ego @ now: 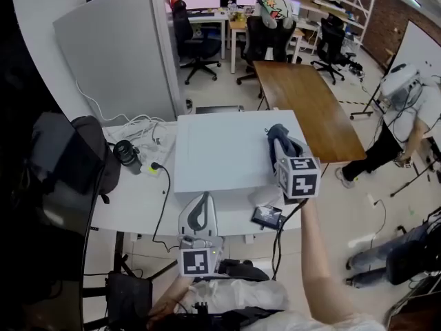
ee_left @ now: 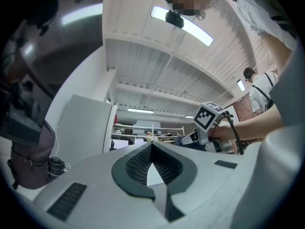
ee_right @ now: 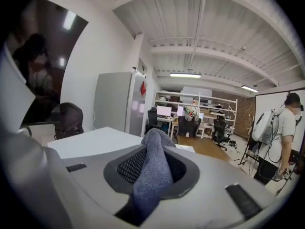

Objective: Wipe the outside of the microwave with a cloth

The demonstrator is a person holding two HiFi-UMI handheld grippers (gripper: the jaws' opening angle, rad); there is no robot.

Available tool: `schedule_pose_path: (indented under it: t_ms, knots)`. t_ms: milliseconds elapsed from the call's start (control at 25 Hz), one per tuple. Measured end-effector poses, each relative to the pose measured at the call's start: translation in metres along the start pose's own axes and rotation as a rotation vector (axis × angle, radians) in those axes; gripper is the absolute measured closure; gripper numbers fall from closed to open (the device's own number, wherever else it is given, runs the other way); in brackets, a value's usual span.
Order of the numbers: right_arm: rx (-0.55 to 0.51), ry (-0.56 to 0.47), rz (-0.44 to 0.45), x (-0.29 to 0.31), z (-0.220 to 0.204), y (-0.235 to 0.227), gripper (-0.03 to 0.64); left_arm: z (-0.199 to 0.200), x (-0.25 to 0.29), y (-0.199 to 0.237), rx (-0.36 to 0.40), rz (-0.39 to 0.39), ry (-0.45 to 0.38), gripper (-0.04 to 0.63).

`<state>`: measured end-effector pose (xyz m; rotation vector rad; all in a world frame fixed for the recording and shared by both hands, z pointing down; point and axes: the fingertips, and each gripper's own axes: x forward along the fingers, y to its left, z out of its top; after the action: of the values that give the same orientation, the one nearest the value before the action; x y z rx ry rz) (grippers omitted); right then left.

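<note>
The white microwave (ego: 220,157) stands on a white table, seen from above. My right gripper (ego: 278,143) hovers over the right part of its top, shut on a grey-blue cloth (ego: 275,131). In the right gripper view the cloth (ee_right: 153,171) fills the space between the jaws and sticks out past the tips of the right gripper (ee_right: 155,137), with the microwave's flat top (ee_right: 95,142) just beyond. My left gripper (ego: 199,209) sits low at the microwave's front edge. In the left gripper view the left gripper (ee_left: 151,149) has its jaw tips together with nothing between them.
On the white table (ego: 131,198), left of the microwave, lie a black lens-like cylinder (ego: 127,152), white cables (ego: 138,129) and a dark bag (ego: 76,157). A small black device (ego: 267,216) lies at the front right. A wooden table (ego: 310,102) and a person (ego: 400,116) are to the right.
</note>
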<state>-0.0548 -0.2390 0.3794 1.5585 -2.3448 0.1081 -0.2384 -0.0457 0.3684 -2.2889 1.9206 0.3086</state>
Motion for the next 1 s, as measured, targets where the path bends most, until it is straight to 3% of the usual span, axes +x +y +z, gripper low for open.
schedule_pose_path:
  t_ms: [200,440,640,1000]
  knots:
    - [0.079,-0.131,-0.032,-0.062,0.013,-0.061,0.532,0.004,0.018,-0.03,0.007,-0.064,-0.026,0.594]
    - [0.105,-0.102,-0.094,-0.068,-0.013,-0.141,0.532,0.003,0.044,-0.073,0.009,-0.106,-0.034,0.594]
    - [0.1,-0.071,-0.064,-0.02,-0.015,-0.171,0.532,0.001,0.064,-0.096,0.01,-0.096,-0.036,0.594]
    - [0.196,0.049,0.045,0.109,-0.052,-0.189,0.532,-0.002,0.089,-0.1,0.085,-0.023,-0.032,0.594]
